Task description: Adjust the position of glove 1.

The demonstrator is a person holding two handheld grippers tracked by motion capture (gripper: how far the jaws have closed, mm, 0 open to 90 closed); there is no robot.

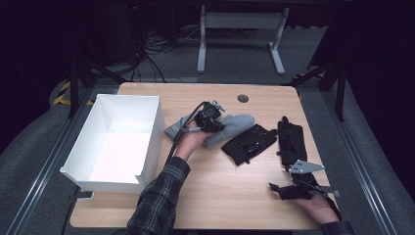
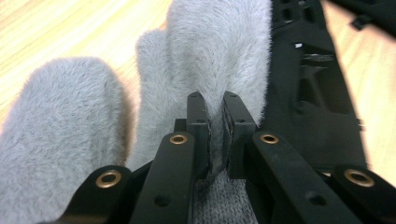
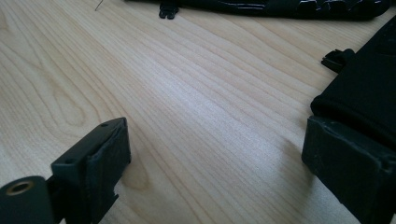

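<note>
Left claw: seen in the high view over the grey mittens at bench centre, carried by the left hand in a plaid sleeve.
Left claw state: pressed together on a fold of grey mitten; in the left gripper view the fuzzy fabric is pinched between the two pads, jaws nearly meeting.
Grey mitten: fuzzy, lying on the bench at centre, knit cuff at the near end below the jaws, tip pointing far in the left gripper view.
Second grey mitten: just beside the pinched one, on its left in the left gripper view; not gripped.
Black glove: flat on the bench, just right of the grey mittens; its edge is touching the pinched mitten in the left gripper view.
Second black glove: further right, lying lengthwise near to far, apart from the first black one.
Right claw: near right corner of the bench, held low over the wood by the right hand, pointing left.
Right claw state: spread wide, nothing between the jaws; bare wood is seen between them in the right gripper view, a black glove edge close behind the right jaw.
White box: open-topped, on the left side of the bench, nothing seen inside; well apart from the pinched mitten.
</note>
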